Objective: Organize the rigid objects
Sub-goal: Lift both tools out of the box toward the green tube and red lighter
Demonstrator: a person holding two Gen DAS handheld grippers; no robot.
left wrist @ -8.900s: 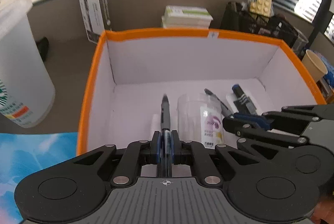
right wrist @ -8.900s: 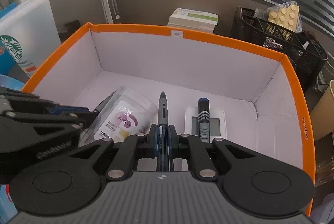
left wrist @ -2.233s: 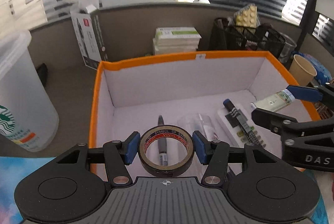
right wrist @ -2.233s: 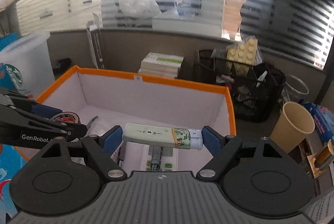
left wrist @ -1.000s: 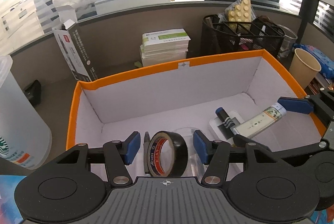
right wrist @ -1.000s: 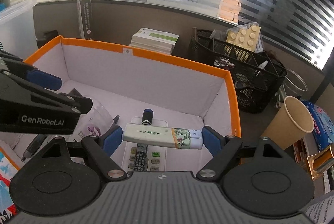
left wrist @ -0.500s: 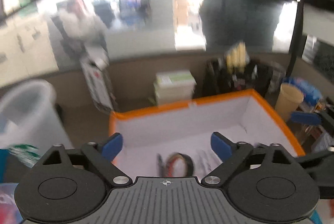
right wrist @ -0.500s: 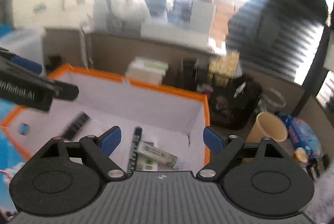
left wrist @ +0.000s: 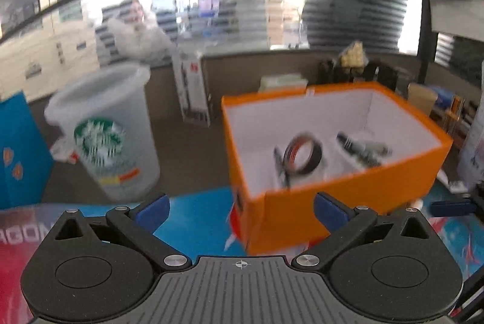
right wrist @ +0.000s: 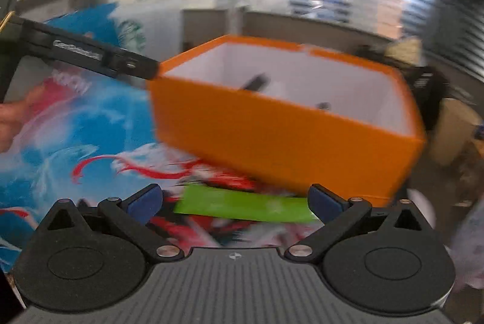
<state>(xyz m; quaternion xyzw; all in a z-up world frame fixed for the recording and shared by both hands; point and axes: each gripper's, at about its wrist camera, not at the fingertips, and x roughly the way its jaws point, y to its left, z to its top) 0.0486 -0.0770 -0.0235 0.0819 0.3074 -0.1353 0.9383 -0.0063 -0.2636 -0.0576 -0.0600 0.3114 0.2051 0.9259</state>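
Mostly blurred views. Left gripper [left wrist: 240, 207] jaws spread wide, nothing between them; right gripper [right wrist: 234, 203] likewise wide, empty. Orange box [left wrist: 341, 204] on colourful printed mat [right wrist: 75, 142], ahead of both grippers. Black tape roll [left wrist: 302, 154] upright inside box, pen [left wrist: 281, 165] beside it; other contents too smeared to name. White tub [left wrist: 104, 127] left of box, green Starbucks logo. Green flat packet [right wrist: 245, 204] on mat just before box.

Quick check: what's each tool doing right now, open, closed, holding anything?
Left tool: open, holding nothing; the tape roll lies in the orange box.
Right tool: open, holding nothing.
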